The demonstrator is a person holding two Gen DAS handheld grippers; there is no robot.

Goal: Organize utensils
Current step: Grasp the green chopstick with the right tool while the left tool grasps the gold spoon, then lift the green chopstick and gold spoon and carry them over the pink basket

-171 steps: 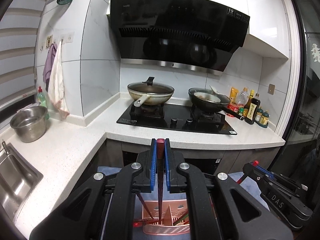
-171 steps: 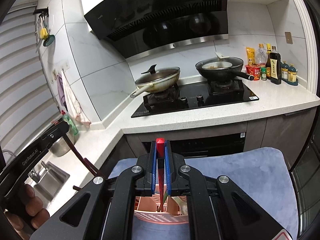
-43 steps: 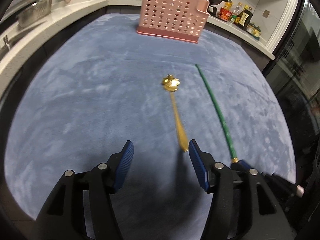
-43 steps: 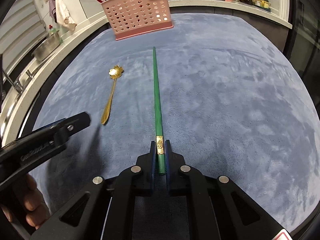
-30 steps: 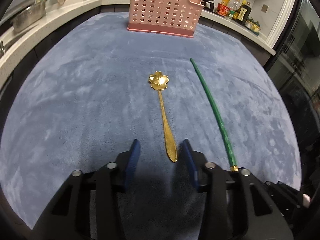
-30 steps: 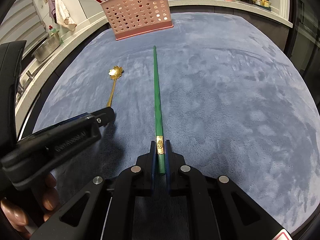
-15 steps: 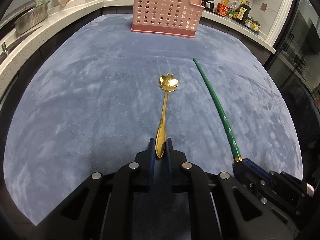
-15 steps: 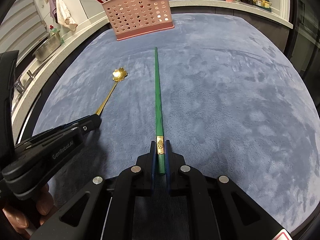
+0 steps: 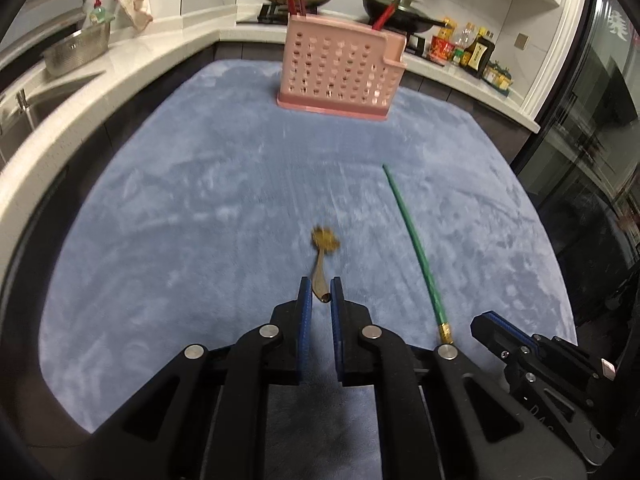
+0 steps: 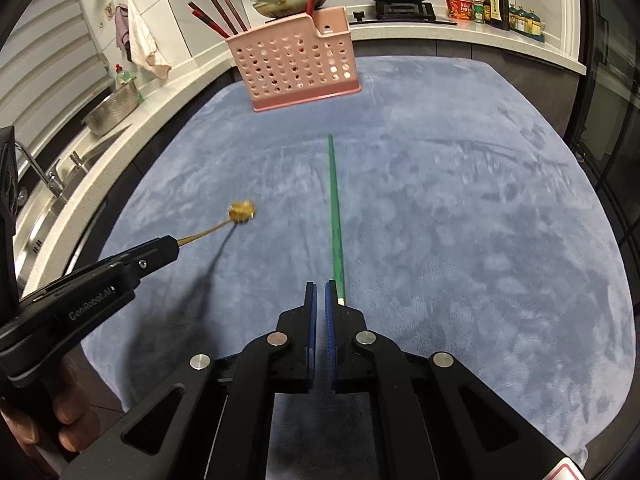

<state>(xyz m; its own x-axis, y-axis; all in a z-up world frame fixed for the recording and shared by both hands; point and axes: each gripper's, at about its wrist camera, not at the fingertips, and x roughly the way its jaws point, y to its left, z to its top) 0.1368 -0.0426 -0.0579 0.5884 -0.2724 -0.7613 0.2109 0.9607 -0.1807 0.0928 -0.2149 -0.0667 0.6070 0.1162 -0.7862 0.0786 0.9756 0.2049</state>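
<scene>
Kitchen counters are curving around a blue mat [image 10: 460,220] that is spreading under both my claws. I am gripping the gold spoon [image 9: 325,240] in my left gripper [image 9: 320,294]: its jaws are closing on the tip of the handle, and the flower-shaped bowl is pointing away from me, blurred, clear of the mat with its shadow falling beneath it. My right gripper [image 10: 320,292] is pressing its blue pads together on nothing. The green chopstick [image 10: 335,216] is lying on the mat, its gold-capped end just beside the outer side of that gripper's right finger and not between the pads. Its tip is pointing toward the pink basket [image 10: 296,64] at the mat's far edge, where red chopsticks [image 10: 218,14] are standing.
</scene>
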